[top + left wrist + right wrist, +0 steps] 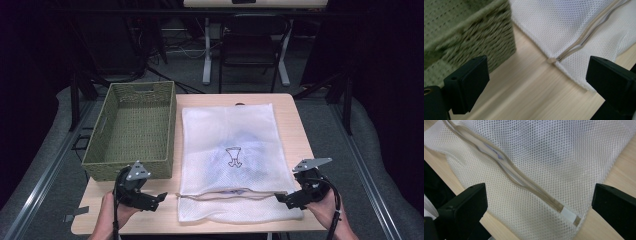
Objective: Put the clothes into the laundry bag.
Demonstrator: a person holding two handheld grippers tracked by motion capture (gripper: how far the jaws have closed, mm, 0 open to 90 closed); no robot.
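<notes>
On the table lies a white mesh bag (230, 150), zipper gaping; both claws apart.

floor (45, 165): grey | chair (250, 37): black, behind table | room: dim

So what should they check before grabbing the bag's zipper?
1. Left gripper open: ok, jaws stand wide apart in the left gripper view.
2. Right gripper open: ok, jaws wide apart.
3. Bag flat on the table: ok.
4. Zipper within reach: ok, it runs between the two grippers near the front edge; its ends show at and.
5. Zipper shut: not ok, it gapes partly open in the middle.
6. Basket out of the way: ok, beside the bag on the left, but close to the left gripper.
</notes>
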